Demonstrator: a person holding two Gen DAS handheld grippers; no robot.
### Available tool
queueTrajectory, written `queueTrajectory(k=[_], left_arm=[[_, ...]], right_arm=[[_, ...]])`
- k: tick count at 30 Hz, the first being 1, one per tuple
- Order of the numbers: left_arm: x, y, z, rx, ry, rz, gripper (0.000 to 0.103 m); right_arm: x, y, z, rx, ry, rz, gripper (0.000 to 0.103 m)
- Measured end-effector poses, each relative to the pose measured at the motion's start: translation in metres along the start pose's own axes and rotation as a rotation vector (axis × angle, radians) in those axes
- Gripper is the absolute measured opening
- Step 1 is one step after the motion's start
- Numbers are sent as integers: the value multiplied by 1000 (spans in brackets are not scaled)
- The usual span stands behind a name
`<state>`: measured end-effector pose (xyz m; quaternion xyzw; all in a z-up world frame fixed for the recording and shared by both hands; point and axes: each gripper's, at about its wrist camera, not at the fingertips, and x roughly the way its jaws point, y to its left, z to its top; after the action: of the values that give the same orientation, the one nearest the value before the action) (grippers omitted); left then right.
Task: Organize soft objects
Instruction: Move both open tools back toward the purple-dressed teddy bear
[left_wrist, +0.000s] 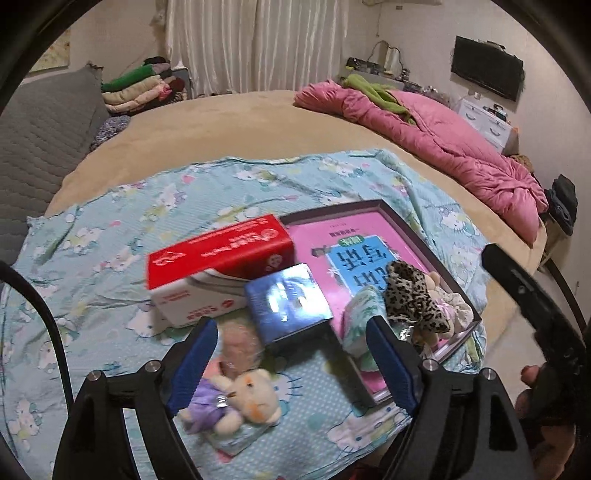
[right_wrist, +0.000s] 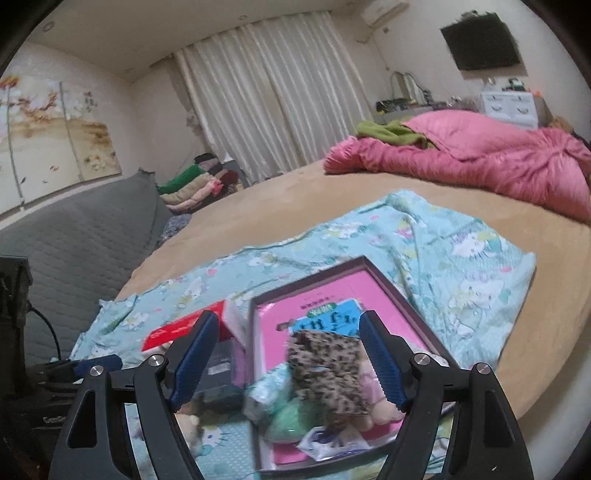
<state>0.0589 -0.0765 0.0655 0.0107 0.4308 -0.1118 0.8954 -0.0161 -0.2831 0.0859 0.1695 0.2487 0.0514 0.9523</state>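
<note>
Plainly wide, empty: left hand-held gripper (left_wrist: 291, 354)

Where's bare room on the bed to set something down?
Free: the blue sheet left of the red box, and the tan bedspread short of the pink quilt. Crowded: the pink-lined tray and blue box.
</note>
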Motion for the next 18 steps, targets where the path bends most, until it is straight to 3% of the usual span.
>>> queueTrajectory(k=[5, 18], left_arm=[[-19, 25, 2, -37, -32, 41, 83], [-48, 72, -7, -112, -60, 83, 84]], right_arm=[[-6, 23, 9, 7, 19, 86, 79], [-10, 73, 2, -87, 67, 134, 79]])
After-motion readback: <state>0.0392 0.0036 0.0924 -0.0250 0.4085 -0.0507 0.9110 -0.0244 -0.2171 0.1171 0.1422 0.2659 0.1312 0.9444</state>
